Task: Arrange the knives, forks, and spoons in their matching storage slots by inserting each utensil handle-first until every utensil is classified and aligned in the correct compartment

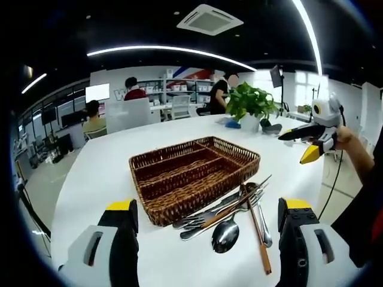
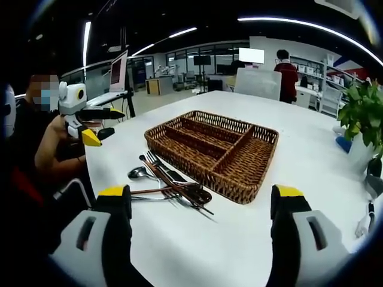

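Observation:
A brown wicker tray [image 1: 157, 162] with several long compartments sits mid-table. A pile of knives, forks and spoons [image 1: 230, 215] lies on the white table against its near corner, with a large spoon [image 1: 225, 236] and a wooden-handled piece [image 1: 261, 245] in front. My left gripper [image 1: 209, 209] stands open just short of the pile, holding nothing. In the right gripper view the tray [image 2: 239, 179] lies ahead and the pile [image 2: 170, 182] at its left corner. My right gripper [image 2: 201, 200] is open and holds nothing. Each gripper also shows in the other's view, held above the table edge: right gripper [image 1: 302, 143], left gripper [image 2: 96, 125].
A potted plant [image 1: 250, 101] [image 2: 362, 113] and a blue object [image 1: 232, 124] stand past the tray. A cable [image 2: 366, 221] lies near the table's edge. People sit at desks in the background. White tabletop [image 2: 197, 245] runs around the tray.

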